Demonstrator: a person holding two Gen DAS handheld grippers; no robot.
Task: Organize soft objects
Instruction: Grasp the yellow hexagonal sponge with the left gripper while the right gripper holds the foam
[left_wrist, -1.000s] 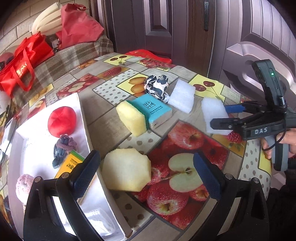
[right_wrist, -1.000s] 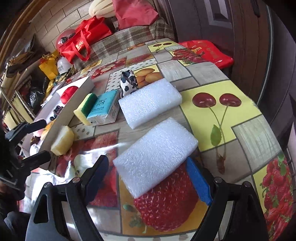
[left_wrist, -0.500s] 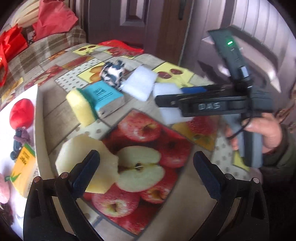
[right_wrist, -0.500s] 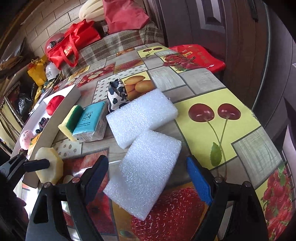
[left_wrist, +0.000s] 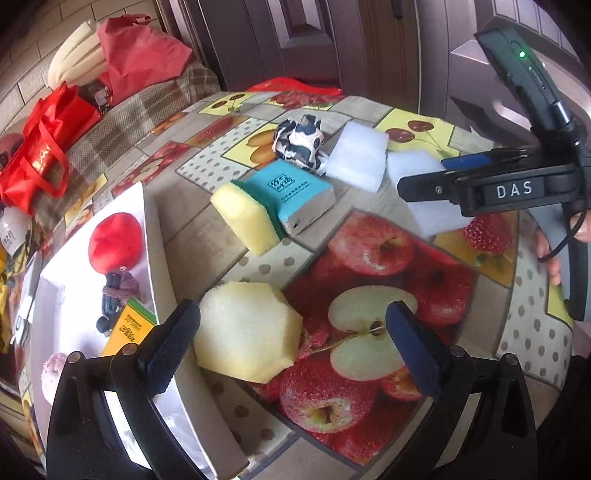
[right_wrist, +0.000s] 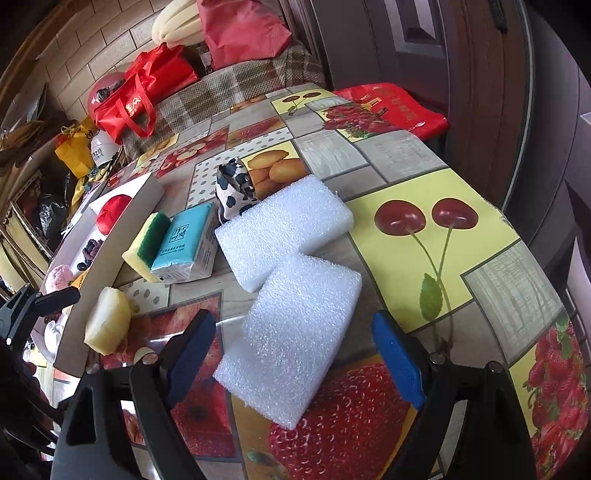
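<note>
Left wrist view — both tools gape: left tool (left_wrist: 291, 339) by yellow sponge (left_wrist: 249, 330), right tool (right_wrist: 293, 354) astride white foam (right_wrist: 295, 339).

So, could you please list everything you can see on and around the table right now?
foam pads: two, white, right side of table, touching; near one between the right jaws
tissue pack: one, teal, mid table
scrub sponge: one, yellow and green, against the pack
round sponge: one, pale yellow, by the box wall
cow-print cloth: one, black and white, behind the pack
box: one, white, left; holds a red ball, dark yarn, an orange packet, a pink puff
red bags: several, on the bench behind
left gripper: open, at the round sponge
right gripper: open, around the near pad
</note>
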